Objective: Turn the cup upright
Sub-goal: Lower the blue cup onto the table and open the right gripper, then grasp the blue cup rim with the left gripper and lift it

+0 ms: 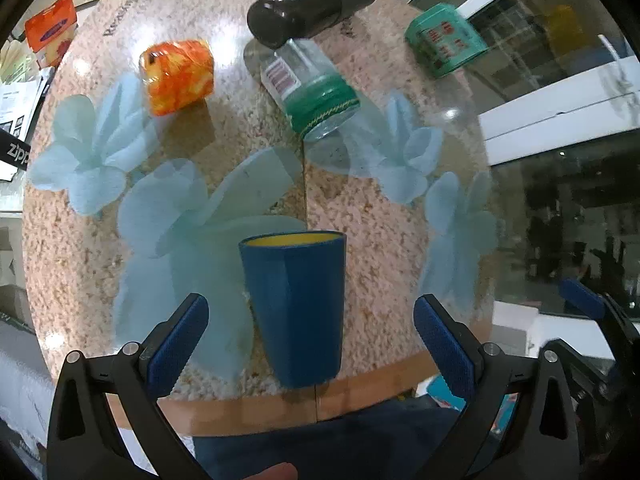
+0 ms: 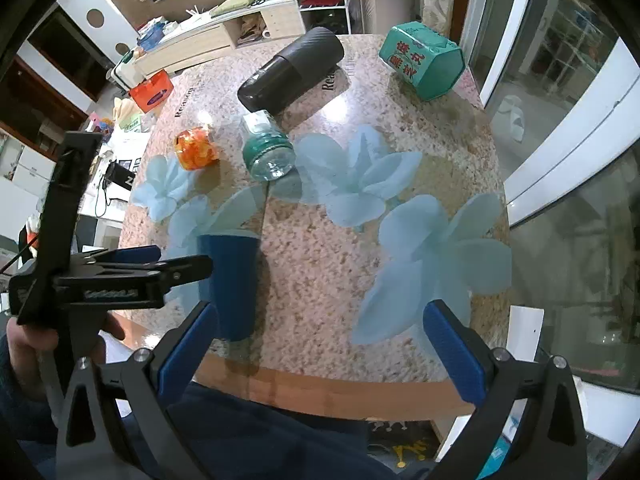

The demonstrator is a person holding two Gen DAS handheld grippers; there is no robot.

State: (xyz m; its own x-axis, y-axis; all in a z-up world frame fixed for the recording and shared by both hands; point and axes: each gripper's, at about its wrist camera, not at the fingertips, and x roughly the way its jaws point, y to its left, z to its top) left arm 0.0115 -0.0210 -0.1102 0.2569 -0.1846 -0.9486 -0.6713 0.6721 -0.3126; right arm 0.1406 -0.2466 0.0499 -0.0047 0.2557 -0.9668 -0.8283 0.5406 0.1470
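Note:
A dark blue cup with a yellow inside stands upright, mouth up, near the front edge of the round table. My left gripper is open, its blue-padded fingers on either side of the cup and apart from it. In the right wrist view the cup stands at the left, with the left gripper beside it. My right gripper is open and empty, to the right of the cup near the table's front edge.
Further back on the table lie a clear jar with a green band, a black cylinder, an orange-wrapped jar and a green tin. A window is at the right, shelves and clutter behind.

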